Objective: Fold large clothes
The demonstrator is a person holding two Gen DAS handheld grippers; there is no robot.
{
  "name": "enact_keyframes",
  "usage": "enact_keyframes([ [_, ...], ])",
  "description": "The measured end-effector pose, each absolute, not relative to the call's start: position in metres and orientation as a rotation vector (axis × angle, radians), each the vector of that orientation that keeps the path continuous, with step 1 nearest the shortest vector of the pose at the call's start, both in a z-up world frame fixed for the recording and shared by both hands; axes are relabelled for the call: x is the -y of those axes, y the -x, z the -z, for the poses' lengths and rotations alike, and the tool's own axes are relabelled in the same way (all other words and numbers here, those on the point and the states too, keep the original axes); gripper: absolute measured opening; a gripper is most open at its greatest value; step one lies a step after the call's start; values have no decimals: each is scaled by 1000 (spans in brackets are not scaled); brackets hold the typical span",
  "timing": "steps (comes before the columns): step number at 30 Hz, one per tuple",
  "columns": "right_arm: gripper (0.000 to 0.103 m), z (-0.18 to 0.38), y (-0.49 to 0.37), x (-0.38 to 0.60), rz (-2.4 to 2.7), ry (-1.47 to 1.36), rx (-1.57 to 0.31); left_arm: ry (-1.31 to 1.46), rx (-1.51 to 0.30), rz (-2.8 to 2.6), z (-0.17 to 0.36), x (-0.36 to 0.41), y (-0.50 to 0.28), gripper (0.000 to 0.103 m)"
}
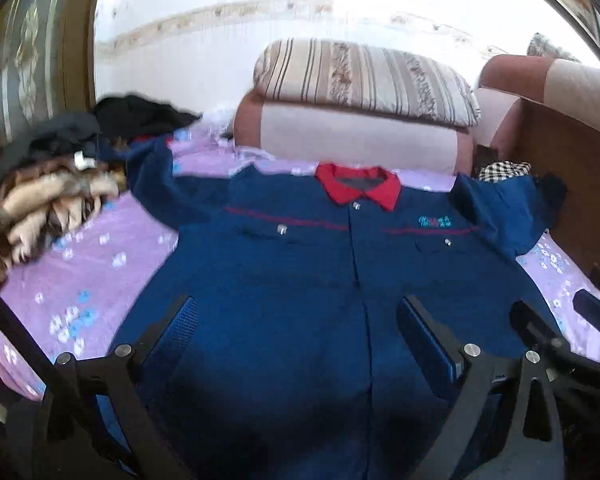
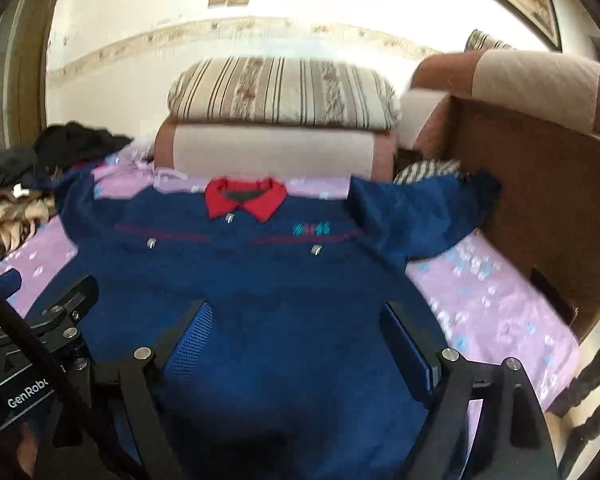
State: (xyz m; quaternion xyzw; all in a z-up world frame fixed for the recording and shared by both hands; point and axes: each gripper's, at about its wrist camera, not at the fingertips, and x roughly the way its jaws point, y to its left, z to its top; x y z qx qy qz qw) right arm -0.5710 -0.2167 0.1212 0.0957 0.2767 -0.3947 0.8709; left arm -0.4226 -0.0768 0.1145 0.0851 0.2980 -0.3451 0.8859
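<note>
**A:** Where is the garment?

**B:** One blue jacket (image 1: 300,264) lies face up and spread out on the bed (image 1: 100,276), which has a lilac flowered sheet. Its red collar (image 1: 358,189) points at the pink bolster (image 1: 356,136), and one striped pillow (image 1: 364,80) sits on top of that bolster. Both sleeves stretch outward from the collar

**A:** And your grippers?

**B:** My left gripper (image 1: 300,336) hangs over the jacket's lower front with its fingers spread wide and nothing between them. My right gripper (image 2: 296,340) is the same: fingers wide apart, bare, above the jacket's lower half. Whether either touches the cloth I cannot tell

**A:** What does one camera catch that the other misses?

**B:** My left view shows a checked cloth (image 1: 500,170) just beyond the sleeve on the collar's right; the right view shows a striped cloth at that place. The right view shows my other gripper's body with "GenRobo" lettering (image 2: 28,396), left of the jacket. The left view shows more of the clothes heap (image 1: 60,176) left of the collar, brown-and-cream fabric with dark garments above it

**A:** Counts?

**B:** One jacket, one collar, three silver snaps (image 1: 282,230) that I can see near the collar, one teal embroidered mark (image 1: 435,222) on the chest, one wooden headboard side (image 2: 540,208) to the collar's right
</note>
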Motion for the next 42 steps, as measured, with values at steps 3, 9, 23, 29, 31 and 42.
enact_keyframes([
  [3,90,-119,570,214,834,-218,-566,-186,-639,697,-97,72,419,99],
  [9,90,-116,561,196,774,-225,-575,-193,-629,686,-83,61,422,99],
  [23,91,-117,561,194,670,-324,-589,-186,-619,675,-87,55,421,99],
  [29,91,-116,559,193,675,-327,-595,-188,-625,673,-91,55,420,99],
  [31,91,-117,559,194,677,-327,-594,-182,-625,670,-92,55,421,99],
  [42,91,-119,560,190,656,-336,-591,-174,-622,659,-99,56,423,99],
])
